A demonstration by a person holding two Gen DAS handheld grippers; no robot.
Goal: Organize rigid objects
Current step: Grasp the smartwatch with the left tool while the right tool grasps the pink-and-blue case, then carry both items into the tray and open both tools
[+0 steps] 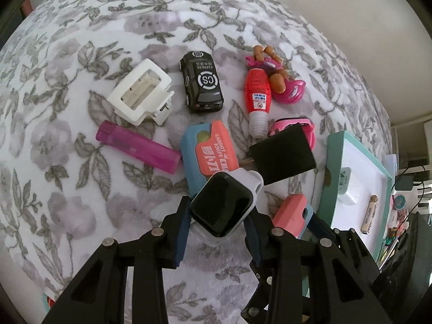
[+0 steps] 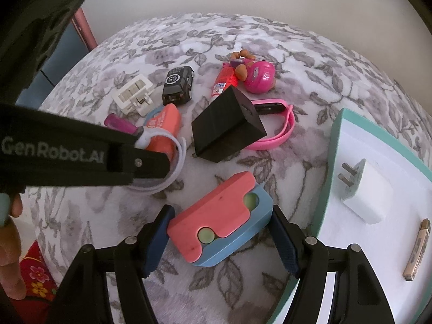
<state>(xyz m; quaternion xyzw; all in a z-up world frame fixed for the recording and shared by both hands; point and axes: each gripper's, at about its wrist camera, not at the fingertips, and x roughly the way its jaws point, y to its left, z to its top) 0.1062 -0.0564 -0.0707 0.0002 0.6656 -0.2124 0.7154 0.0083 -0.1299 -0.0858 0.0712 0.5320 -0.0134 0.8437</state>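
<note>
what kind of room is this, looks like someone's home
Most likely a bedroom at home: the things lie on a soft floral blanket, apparently a bed, with a toy car, a doll and a purple lighter scattered over it, and a teal-rimmed tray alongside.

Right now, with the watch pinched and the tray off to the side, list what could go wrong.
1. The left hand-held gripper holds the smartwatch by its corners; it may twist free.
2. Its white strap dangles and could drag the orange-and-blue toy knife.
3. The black block stands towards the tray.
</note>
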